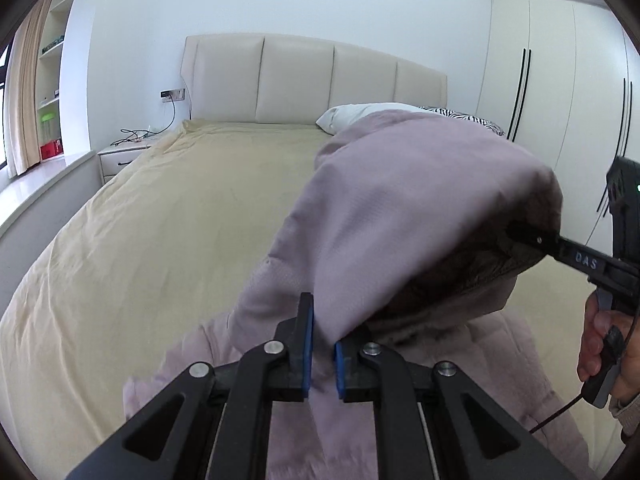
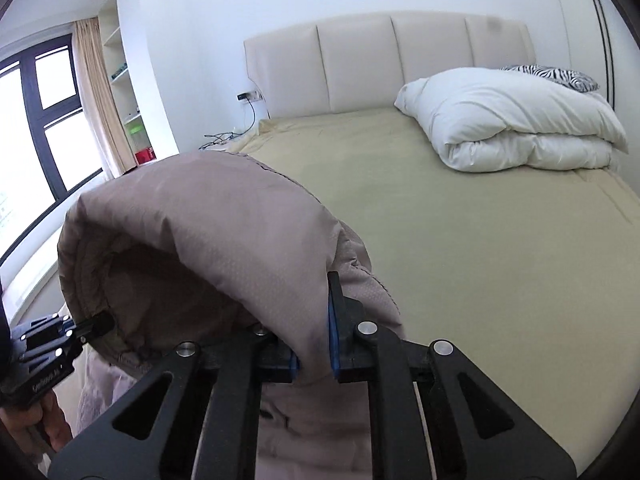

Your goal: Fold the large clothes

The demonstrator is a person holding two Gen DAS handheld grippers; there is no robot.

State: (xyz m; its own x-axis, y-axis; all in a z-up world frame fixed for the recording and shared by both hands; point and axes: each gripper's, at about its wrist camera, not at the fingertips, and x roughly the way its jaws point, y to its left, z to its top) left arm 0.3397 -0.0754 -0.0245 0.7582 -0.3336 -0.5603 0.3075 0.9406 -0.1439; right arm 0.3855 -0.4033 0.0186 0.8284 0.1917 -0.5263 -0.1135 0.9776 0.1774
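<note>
A large mauve padded jacket (image 1: 400,208) lies at the near edge of the bed, and its hood is lifted between both grippers. My left gripper (image 1: 323,354) is shut on one side of the hood's rim, with fabric pinched between the blue pads. My right gripper (image 2: 314,354) is shut on the other side of the hood (image 2: 208,216). The right gripper also shows in the left wrist view (image 1: 520,236), biting the hood's dark-lined edge. The left gripper shows in the right wrist view (image 2: 100,322). The jacket's body (image 1: 500,360) hangs below onto the bed.
The bed has a tan sheet (image 1: 180,208) and a cream padded headboard (image 1: 296,80). A folded white duvet (image 2: 516,120) and a zebra-print pillow (image 2: 552,74) lie at the head on the right. A nightstand (image 1: 120,156) with cables, shelves and a window are at the left, wardrobes (image 1: 560,80) at the right.
</note>
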